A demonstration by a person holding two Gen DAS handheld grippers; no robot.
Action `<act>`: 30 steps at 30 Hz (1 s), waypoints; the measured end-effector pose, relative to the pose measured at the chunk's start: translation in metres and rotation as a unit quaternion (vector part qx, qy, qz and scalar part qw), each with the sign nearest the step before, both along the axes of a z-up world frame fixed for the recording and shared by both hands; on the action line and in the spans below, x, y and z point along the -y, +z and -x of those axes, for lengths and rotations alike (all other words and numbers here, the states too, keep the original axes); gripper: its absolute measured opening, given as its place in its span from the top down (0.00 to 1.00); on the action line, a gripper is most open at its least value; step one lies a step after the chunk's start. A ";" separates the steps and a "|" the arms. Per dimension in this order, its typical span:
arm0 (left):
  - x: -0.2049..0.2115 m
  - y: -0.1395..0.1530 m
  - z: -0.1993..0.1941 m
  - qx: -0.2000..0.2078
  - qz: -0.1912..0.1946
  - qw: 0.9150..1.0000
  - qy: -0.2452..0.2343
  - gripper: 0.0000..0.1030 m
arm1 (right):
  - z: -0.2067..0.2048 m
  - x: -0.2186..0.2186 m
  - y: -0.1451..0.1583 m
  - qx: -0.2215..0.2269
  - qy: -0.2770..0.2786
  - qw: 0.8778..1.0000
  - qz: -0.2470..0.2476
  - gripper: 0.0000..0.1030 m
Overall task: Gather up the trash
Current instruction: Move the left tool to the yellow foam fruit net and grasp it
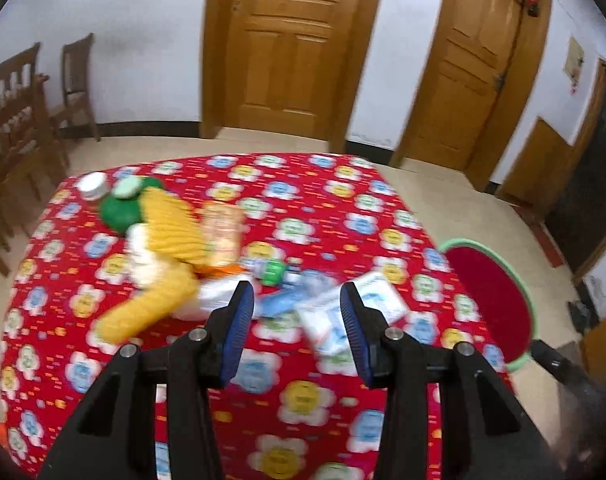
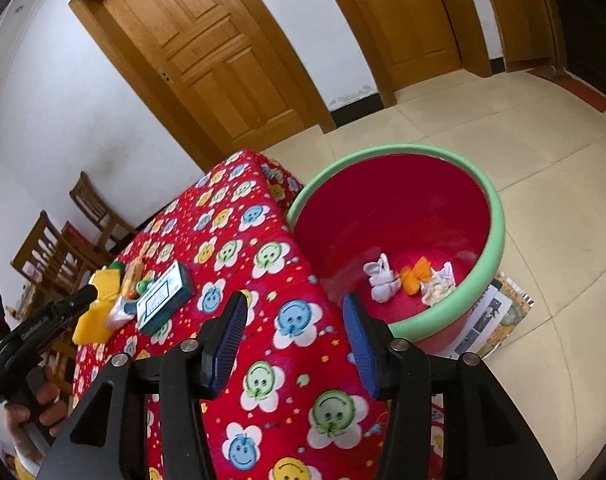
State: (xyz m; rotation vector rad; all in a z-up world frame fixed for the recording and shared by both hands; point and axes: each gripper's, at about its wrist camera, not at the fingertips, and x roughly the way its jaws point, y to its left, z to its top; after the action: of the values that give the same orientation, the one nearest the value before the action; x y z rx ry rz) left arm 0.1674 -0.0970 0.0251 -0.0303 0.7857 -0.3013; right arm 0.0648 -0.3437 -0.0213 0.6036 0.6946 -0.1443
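On the red flower-patterned tablecloth (image 1: pixel 303 400) lies a heap of litter: a white-capped bottle (image 1: pixel 91 186), a green lump (image 1: pixel 121 208), a yellow knitted cloth (image 1: pixel 171 240), an orange packet (image 1: pixel 223 234), a green-capped bottle (image 1: pixel 273 272) and white packets (image 1: pixel 335 320). My left gripper (image 1: pixel 297 292) hangs open just in front of the heap, nothing between its pads. The red bin with a green rim (image 2: pixel 499 216) holds a white wad (image 2: pixel 381 280), an orange scrap (image 2: pixel 415 276) and a patterned wrapper (image 2: pixel 439 286). My right gripper (image 2: pixel 295 308) is open and empty over the table edge beside the bin.
A teal-and-white box (image 2: pixel 165 298) lies by the yellow cloth (image 2: pixel 99 304), with the left gripper (image 2: pixel 89 293) and the hand (image 2: pixel 35 404) holding it next to them. Printed papers (image 2: pixel 491 320) lie under the bin. Wooden chairs (image 1: pixel 75 88) stand at the left, doors (image 1: pixel 291 48) behind.
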 end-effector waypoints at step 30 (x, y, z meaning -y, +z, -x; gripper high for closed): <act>-0.119 -0.053 -0.041 -0.046 0.013 0.991 0.122 0.75 | -0.037 -0.058 0.002 -0.033 0.071 0.996 0.038 0.50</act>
State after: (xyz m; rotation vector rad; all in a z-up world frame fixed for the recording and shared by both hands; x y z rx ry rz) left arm 0.2089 0.0219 -0.0281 -0.1639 0.8605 -0.0789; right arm 0.1015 -0.2860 -0.0188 0.4773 0.7905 -0.0587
